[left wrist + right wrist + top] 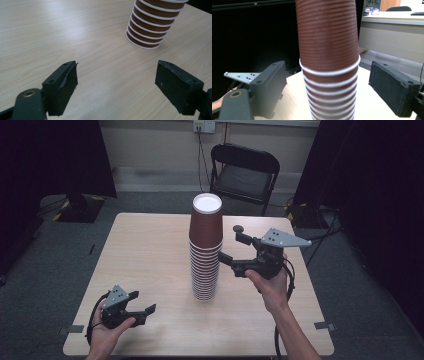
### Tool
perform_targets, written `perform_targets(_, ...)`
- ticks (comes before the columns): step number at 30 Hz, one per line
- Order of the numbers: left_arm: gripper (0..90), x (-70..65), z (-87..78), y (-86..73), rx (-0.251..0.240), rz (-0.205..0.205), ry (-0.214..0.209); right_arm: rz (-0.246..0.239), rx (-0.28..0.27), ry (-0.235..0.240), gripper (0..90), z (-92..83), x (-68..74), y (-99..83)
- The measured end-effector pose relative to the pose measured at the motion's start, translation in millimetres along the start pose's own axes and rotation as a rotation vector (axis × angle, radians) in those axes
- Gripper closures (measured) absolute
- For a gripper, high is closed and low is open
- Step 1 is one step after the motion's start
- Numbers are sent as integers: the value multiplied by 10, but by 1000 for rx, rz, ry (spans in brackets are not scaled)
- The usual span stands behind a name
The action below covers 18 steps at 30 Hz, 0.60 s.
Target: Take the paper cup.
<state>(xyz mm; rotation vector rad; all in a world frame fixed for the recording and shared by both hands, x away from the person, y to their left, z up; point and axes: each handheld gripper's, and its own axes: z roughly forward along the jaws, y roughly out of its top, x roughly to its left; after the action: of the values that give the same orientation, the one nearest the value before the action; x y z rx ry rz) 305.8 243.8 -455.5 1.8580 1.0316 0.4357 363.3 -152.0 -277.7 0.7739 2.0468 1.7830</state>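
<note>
Both hand-held grippers gape: right hand-held gripper (pixel 231 245) raised beside cup stack (pixel 205 247), left hand-held gripper (pixel 141 303) low.

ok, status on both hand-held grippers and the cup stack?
Left hand-held gripper open, low at the table's near left. Right hand-held gripper open, jaws either side of the cup stack, not closed on it. Stack upside down at table centre. Nothing in the way.

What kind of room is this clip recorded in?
Probably a lab or office recording space: dark curtains flank a small wooden table, a folding chair stands by a bare wall, and a desk sits behind.
</note>
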Motion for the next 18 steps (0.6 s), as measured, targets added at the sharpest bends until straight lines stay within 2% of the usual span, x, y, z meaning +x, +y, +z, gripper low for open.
perform_targets(11,176,3,5,0,1,-3,-3,-29,-13,23,133,225,-3,317)
perform_targets(15,176,2,7,-1,1,-3,-4,-31,-23,13,132,315,13,386)
perform_targets(18,176,-1,9,-1,3,-2,-5,-28,-27,23,132,387,1,422)
